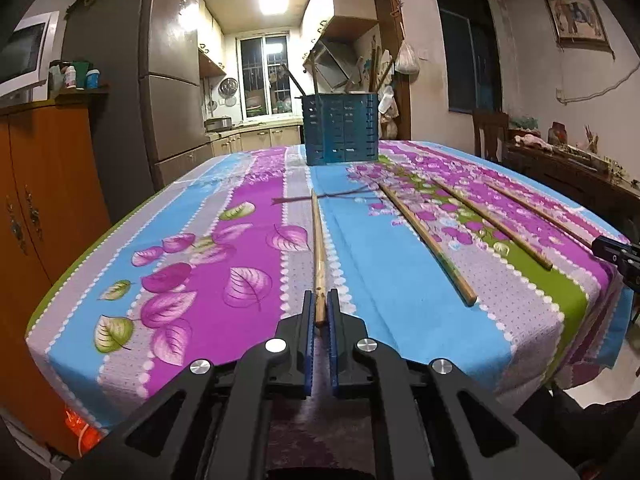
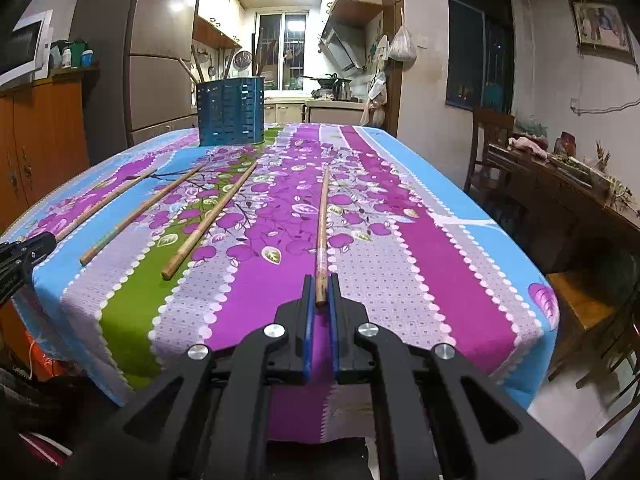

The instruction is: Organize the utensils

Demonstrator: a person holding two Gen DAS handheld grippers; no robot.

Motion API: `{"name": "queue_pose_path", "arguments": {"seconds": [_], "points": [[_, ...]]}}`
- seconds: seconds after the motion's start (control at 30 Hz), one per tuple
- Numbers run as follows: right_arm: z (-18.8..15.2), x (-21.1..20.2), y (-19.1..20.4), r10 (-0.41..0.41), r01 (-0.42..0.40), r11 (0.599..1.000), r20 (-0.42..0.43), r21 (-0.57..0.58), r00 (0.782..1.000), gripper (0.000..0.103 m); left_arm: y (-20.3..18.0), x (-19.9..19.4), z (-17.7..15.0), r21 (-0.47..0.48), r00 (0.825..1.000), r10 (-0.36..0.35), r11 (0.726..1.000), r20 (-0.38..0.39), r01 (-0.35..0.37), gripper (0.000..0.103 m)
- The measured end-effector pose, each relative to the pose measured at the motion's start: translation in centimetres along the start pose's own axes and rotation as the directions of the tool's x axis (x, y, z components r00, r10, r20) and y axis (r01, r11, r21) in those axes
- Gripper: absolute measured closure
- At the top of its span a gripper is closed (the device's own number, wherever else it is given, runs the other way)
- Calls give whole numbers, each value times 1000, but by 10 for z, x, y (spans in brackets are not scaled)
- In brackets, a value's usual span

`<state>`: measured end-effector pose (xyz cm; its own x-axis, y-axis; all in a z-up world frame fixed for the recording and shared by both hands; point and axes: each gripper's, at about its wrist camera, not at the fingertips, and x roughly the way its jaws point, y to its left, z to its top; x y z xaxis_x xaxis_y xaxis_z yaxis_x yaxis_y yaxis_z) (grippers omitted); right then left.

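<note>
1. Four wooden chopsticks lie on the counter, fanned out with their far tips pointing toward the blue utensil holder (image 1: 341,130)
2. The leftmost chopstick (image 1: 319,256) has its near end between the blue pads of the left gripper (image 1: 320,312); those fingers are closed in on the stick, which still rests on the cloth and runs toward 12 o'clock
3. The rightmost chopstick (image 2: 322,236) sits the same way in the right gripper (image 2: 320,292): near end pinched between the narrow-set fingers, shaft flat on the cloth, tip toward 12 o'clock
4. Two middle chopsticks (image 2: 210,220) (image 2: 140,216) lie free between the gripped ones, side by side and apart; in the right wrist view they are at 10 o'clock, slanting up toward the holder
5. The blue utensil holder stands upright at the far edge of the counter, at 12 o'clock in the left wrist view, with several sticks and handles leaning out of its top
6. The flowered tablecloth (image 1: 200,280), striped purple, blue, green and grey, covers the whole counter (image 2: 460,280)
7. Beyond are a grey refrigerator (image 1: 160,80) at 10 o'clock and a lit kitchen (image 1: 264,80) behind the holder
</note>
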<state>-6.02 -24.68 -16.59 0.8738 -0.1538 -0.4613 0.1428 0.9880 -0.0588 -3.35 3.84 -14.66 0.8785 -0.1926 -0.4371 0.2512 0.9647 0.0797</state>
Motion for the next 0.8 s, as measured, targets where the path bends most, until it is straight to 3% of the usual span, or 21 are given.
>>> {"name": "queue_pose_path", "arguments": {"seconds": [0.2,0.37,0.8], "points": [[16,-20,0,5,-4,1000,60,-22,998,98,4,-21,19,15,998,21,1000,64,-22,96],[46,-43,-4,29,-23,999,160,-42,987,98,13,-41,45,15,992,35,999,120,-37,96],[126,-61,-14,132,-105,989,298,-105,945,98,41,-56,141,-30,986,-68,997,155,74,96]]}}
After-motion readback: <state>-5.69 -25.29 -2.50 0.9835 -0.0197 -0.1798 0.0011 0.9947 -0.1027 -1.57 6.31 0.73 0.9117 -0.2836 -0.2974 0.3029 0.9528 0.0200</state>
